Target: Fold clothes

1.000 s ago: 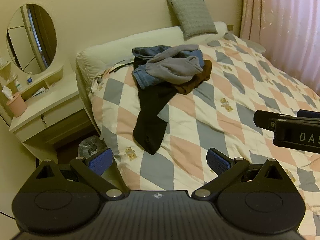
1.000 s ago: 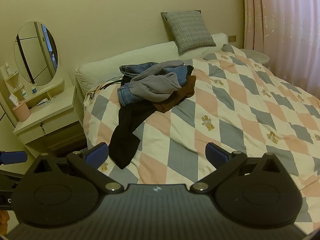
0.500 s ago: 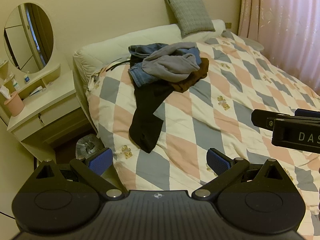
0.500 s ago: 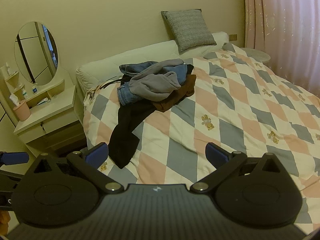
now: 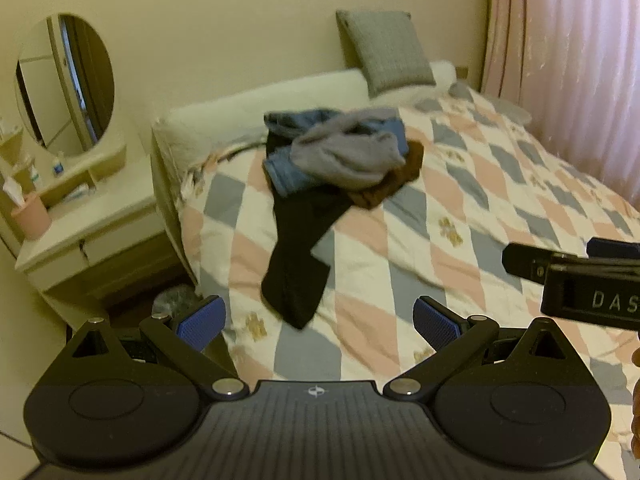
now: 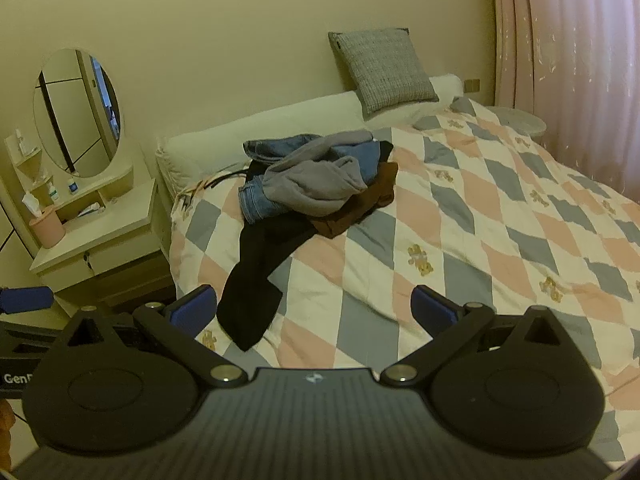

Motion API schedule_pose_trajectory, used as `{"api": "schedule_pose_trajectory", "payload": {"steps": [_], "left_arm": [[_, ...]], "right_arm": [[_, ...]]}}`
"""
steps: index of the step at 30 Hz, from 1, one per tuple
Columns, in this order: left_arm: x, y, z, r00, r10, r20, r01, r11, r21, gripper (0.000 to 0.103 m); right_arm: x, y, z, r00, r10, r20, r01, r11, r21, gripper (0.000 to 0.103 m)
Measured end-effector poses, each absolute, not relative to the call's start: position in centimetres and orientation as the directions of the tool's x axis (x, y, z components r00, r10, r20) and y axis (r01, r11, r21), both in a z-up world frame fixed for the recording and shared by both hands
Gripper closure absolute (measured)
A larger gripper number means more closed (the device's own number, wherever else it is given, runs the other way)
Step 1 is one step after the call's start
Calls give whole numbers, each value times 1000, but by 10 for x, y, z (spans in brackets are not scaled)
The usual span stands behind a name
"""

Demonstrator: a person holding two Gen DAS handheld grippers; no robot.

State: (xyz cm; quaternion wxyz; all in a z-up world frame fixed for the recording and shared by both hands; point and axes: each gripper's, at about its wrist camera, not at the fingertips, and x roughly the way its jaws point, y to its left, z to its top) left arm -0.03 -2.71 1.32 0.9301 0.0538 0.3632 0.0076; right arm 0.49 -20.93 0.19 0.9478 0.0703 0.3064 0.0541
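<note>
- Your clothes pile (image 6: 316,184) sits near the head of the bed (image 6: 500,216), black trousers (image 6: 256,276) trailing toward its edge.
- Your left gripper (image 5: 318,322) and right gripper (image 6: 314,308) both gape, released, holding nothing.
- Readable lettering: "DAS" on the right gripper, "Gen" on the left.

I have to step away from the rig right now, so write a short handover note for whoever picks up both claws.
Left claw: open, empty, in the air short of the bed.
Right claw: open, empty, alongside the left one.
Clothes: one unfolded heap near the head of the quilt. Grey sweatshirt on top, jeans and brown garment under it, black garment trailing toward the bed's near edge.
Done: nothing folded, nothing picked up.
Left: pull garments out one at a time, spread, fold and stack. The black garment looks closest to reach first.
</note>
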Motion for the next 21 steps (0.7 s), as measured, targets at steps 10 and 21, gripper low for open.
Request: {"api": "schedule_pose_trajectory", "payload": {"steps": [10,21], "left_arm": [[15,-21,25,780,85,-620,-16,993,115,0],[40,-9,23,783,90,-615,-19,992,121,0]], "right_arm": [[14,-206,19,860,143,-489,-84,987,140,1],[33,-197,19,861,129,-492,-71,988,135,1]]}}
